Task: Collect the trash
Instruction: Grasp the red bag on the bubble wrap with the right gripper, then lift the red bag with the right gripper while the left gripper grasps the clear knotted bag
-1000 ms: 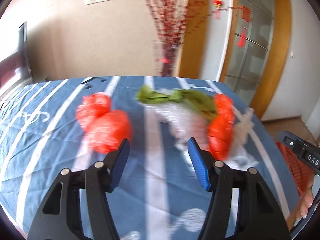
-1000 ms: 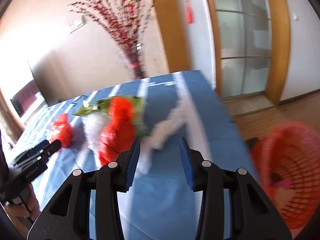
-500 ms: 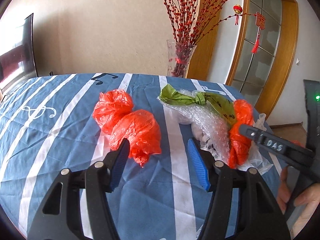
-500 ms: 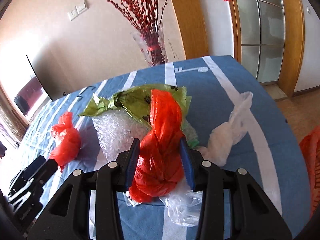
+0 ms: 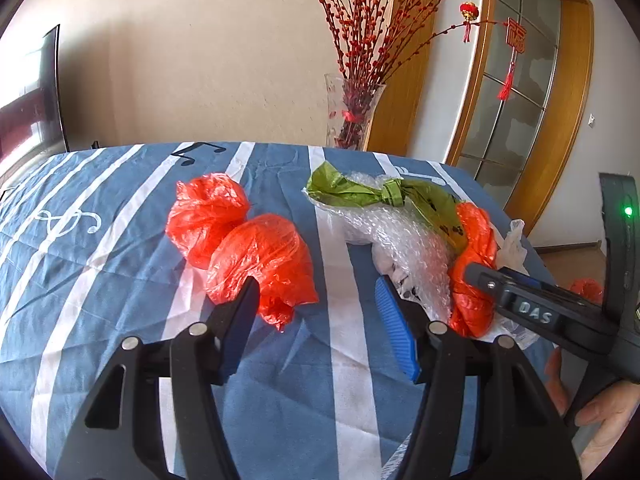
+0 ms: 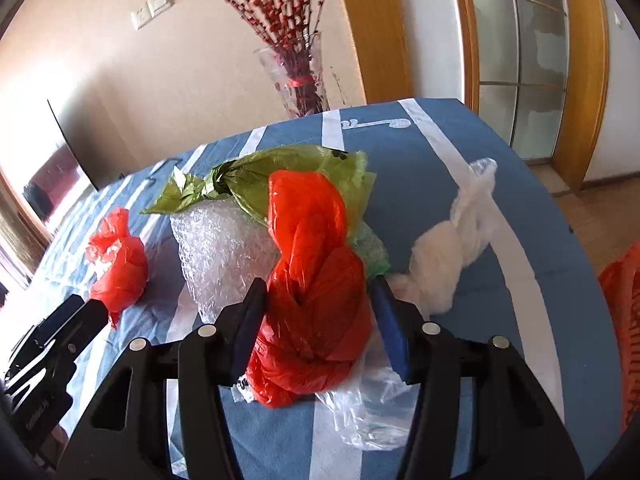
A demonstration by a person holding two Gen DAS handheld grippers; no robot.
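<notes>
Trash lies on a blue striped tablecloth (image 5: 120,220). My right gripper (image 6: 320,312) is open, its fingers on both sides of a twisted red plastic bag (image 6: 316,280), (image 5: 472,276). Behind the bag lie bubble wrap (image 6: 220,248), a green bag (image 6: 280,172) and a white bag (image 6: 448,256). My left gripper (image 5: 316,312) is open just in front of two knotted red bags (image 5: 256,256), its left finger against the nearer one. The right gripper (image 5: 472,272) shows at the right of the left wrist view.
A red mesh basket (image 6: 624,320) stands off the table's right edge. A glass vase with red branches (image 5: 352,112) stands behind the table's far edge. A clear plastic sheet (image 6: 372,408) lies under the twisted red bag. A television (image 5: 32,96) is at the far left.
The right gripper has moved in from beside the basket until its fingers straddle the twisted red bag. The left gripper has moved closer to the two red bags.
</notes>
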